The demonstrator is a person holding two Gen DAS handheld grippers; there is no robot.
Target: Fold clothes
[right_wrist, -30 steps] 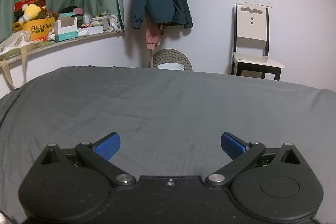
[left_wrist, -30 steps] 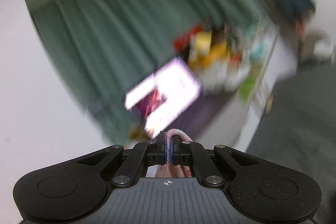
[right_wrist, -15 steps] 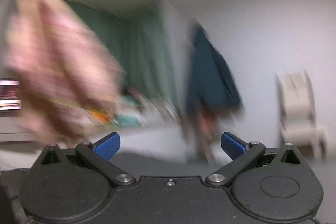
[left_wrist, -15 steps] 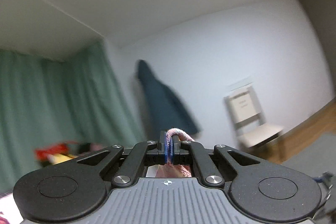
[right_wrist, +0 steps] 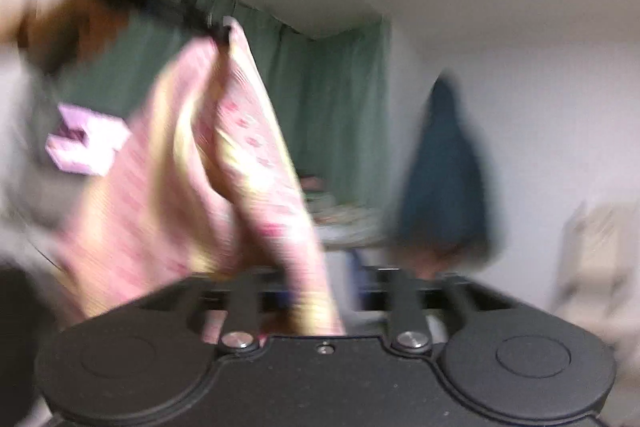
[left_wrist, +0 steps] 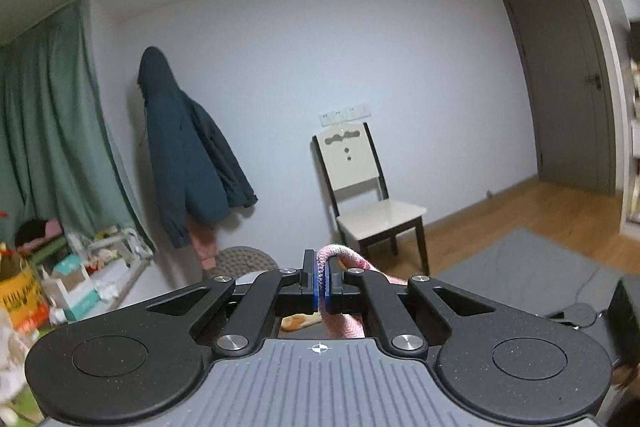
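Only right view, pink garment (right_wrist: 248, 167) hanging

Jacket (left_wrist: 188, 163) hangs left of chair (left_wrist: 372, 195), curtain (left_wrist: 44, 131) farther left.

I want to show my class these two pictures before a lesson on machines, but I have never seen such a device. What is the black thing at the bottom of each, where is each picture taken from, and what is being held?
No robot is here: a person holds a two-finger gripper in each hand, and a wide-angle camera on each looks forward along its fingers.

The sharp picture is from the left gripper. Its blue pads are shut on a fold of the pink cloth. Beyond it are a white chair, a dark jacket hanging on the wall, and a corner of a grey bed cover.

The blurred picture is from the right gripper. There the pink cloth hangs from the left gripper, seen from outside at top left, down into the right gripper's closed jaws. Nothing visibly lies on the bed cover.
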